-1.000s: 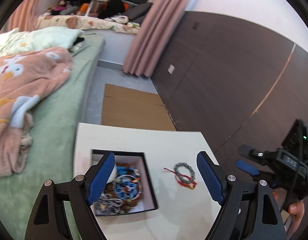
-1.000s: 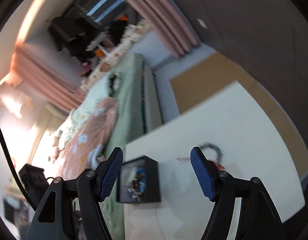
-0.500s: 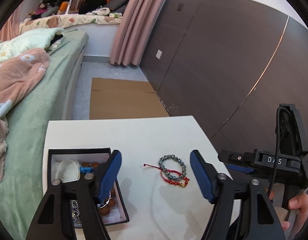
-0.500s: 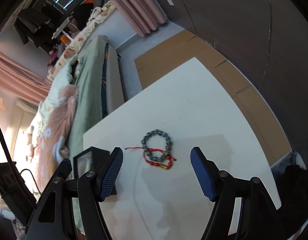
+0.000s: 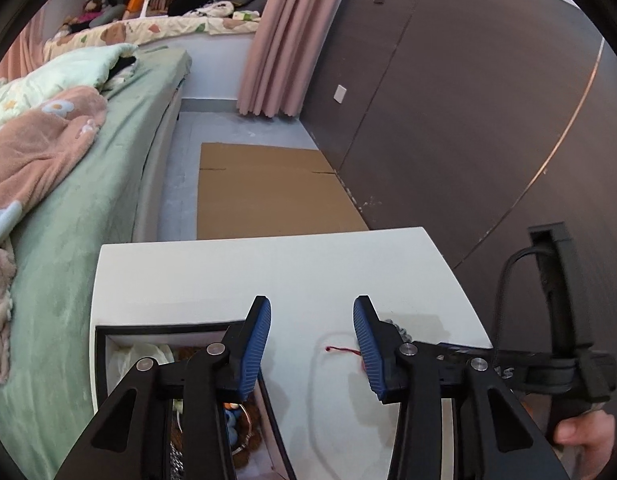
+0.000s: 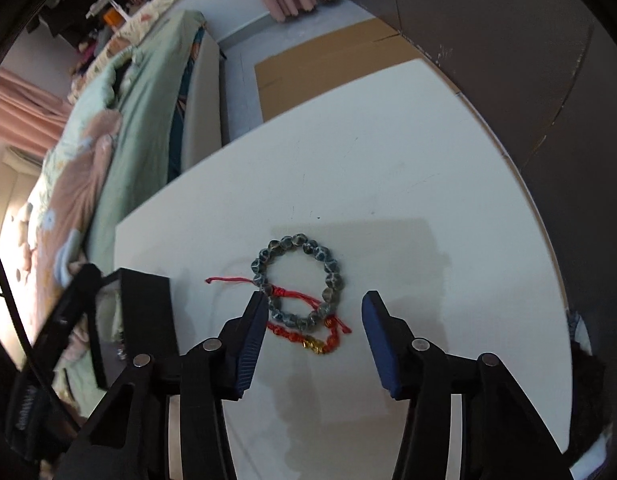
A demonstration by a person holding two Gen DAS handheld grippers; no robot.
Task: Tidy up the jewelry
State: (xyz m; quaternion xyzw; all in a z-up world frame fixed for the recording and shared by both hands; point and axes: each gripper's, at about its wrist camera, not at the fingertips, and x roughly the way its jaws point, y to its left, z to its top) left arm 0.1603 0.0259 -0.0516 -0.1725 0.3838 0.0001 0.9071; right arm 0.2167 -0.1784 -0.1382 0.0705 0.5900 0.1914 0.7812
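Both grippers, left (image 5: 311, 344) and right (image 6: 313, 336), jaws half-open, just closing, empty, above bracelets (image 6: 298, 280)

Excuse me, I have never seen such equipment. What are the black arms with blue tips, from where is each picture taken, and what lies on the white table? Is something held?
No robot is here. A person holds a hand tool in each hand, each with two fingers and blue pads, and a camera on each tool looks forward along those fingers. One picture comes from the left gripper, the other from the right gripper.

On the white table lie a grey beaded bracelet and a red cord bracelet, overlapping. At the table's edge beside the bed stands a black box, open, with more jewelry inside.

Both grippers' jaws have just been closing, yet nothing is pressed between them: neither holds anything. The right one frames the bracelets from above. In the left picture, the person's hand holds the right tool.
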